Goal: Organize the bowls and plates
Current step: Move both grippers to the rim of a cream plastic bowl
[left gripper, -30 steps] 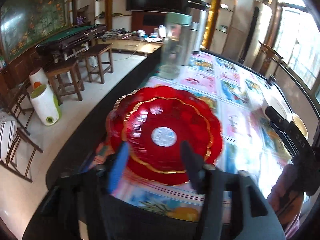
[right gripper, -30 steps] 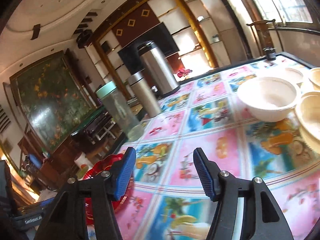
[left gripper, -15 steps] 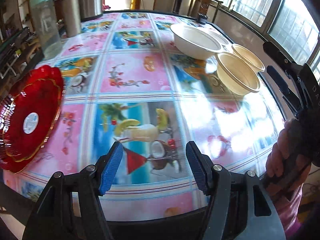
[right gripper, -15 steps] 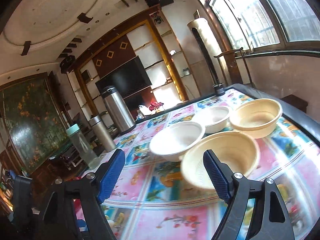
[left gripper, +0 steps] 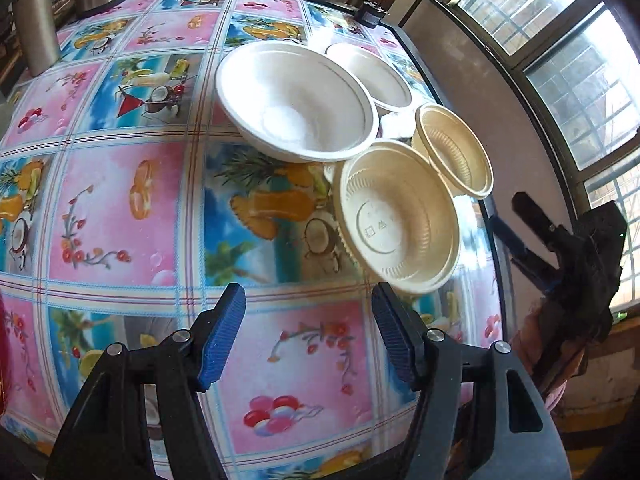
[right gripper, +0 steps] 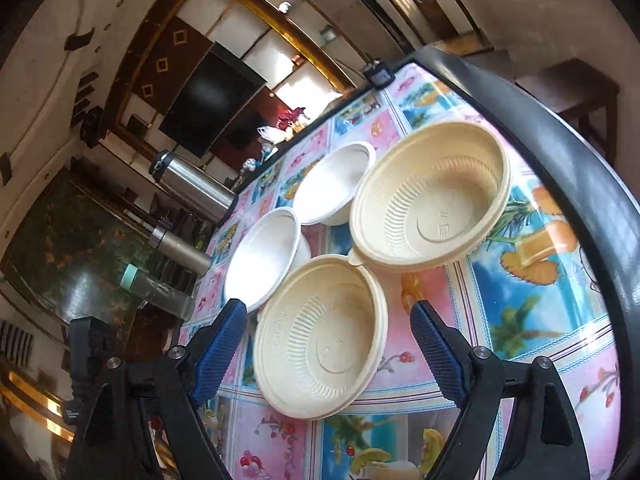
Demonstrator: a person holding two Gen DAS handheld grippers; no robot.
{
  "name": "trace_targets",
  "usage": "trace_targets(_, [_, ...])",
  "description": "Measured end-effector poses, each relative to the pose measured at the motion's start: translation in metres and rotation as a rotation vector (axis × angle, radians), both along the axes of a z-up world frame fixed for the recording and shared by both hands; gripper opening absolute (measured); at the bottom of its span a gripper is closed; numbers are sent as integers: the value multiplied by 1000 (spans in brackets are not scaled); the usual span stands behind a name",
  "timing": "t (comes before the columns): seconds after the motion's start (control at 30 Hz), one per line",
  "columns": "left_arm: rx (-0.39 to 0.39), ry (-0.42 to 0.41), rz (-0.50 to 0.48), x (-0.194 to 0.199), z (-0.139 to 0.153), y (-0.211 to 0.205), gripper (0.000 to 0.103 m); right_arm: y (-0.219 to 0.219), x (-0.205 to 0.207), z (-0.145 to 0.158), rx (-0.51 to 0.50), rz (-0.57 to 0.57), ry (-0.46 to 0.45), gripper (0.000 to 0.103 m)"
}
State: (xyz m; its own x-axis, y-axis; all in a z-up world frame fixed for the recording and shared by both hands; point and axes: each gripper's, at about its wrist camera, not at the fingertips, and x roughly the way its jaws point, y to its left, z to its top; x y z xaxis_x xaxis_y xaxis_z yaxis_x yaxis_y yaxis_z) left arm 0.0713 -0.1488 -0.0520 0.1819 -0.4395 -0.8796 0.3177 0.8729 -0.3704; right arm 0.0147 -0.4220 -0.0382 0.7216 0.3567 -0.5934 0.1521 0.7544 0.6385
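Four bowls cluster on the fruit-print table (left gripper: 120, 208). A large white bowl (left gripper: 296, 104) and a smaller white bowl (left gripper: 372, 76) sit furthest from me. In front of them stand two ribbed cream bowls, the nearer (left gripper: 396, 216) touching the further (left gripper: 456, 152). My left gripper (left gripper: 308, 320) hangs open over bare tablecloth, just short of the nearer cream bowl. My right gripper (right gripper: 328, 320) is open, its blue pads (right gripper: 218, 344) either side of the nearer cream bowl (right gripper: 324, 336) without visible contact. A sliver of red plate (left gripper: 3, 360) shows at the far left.
Two steel flasks (right gripper: 192, 188) (right gripper: 176, 248) and a green-capped glass bottle (right gripper: 156, 288) stand at the table's far side. The black table rim (right gripper: 560, 152) curves close behind the further cream bowl (right gripper: 432, 200). A hand (left gripper: 536, 344) holds the right gripper by the window side.
Both grippers have swung right, away from the red plates, and now face the bowls. The right gripper has dropped closer to the nearer cream bowl. Both stay open.
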Motion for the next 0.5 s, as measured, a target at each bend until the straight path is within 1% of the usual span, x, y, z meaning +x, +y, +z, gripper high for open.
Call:
trace_targets(0.07, [-2,17,26,8,0,-6,65,-4,6,-12,37,-12,20,81])
trace_targets(0.13, [-19,32,26,12,-1,-13,66,-3,8,-25,90,5,30,73])
trace_targets(0.17, [-19,40,22,14,-2,-17,66,1,10,-30,89,18,51,68])
trace_targets(0.23, [-9,50,20,18,-7,-24,66,2,12,-38,60,7,82,65])
trace_targets(0.27, [-17,58,26,21,-9,-27,66,2,12,-40,61,2,90,61])
trace_targets(0.37, [-50,79,51,26,-14,-30,66,-4,11,-44,95,-14,92,58])
trace_targets(0.4, [-61,84,53,28,-15,-32,66,-3,12,-43,90,-14,90,58])
trace_targets(0.47, [-72,88,48,28,-17,-37,66,-1,12,-42,83,-13,88,53])
trace_targets(0.5, [-74,91,45,29,-18,-40,66,-1,14,-43,82,-12,92,52])
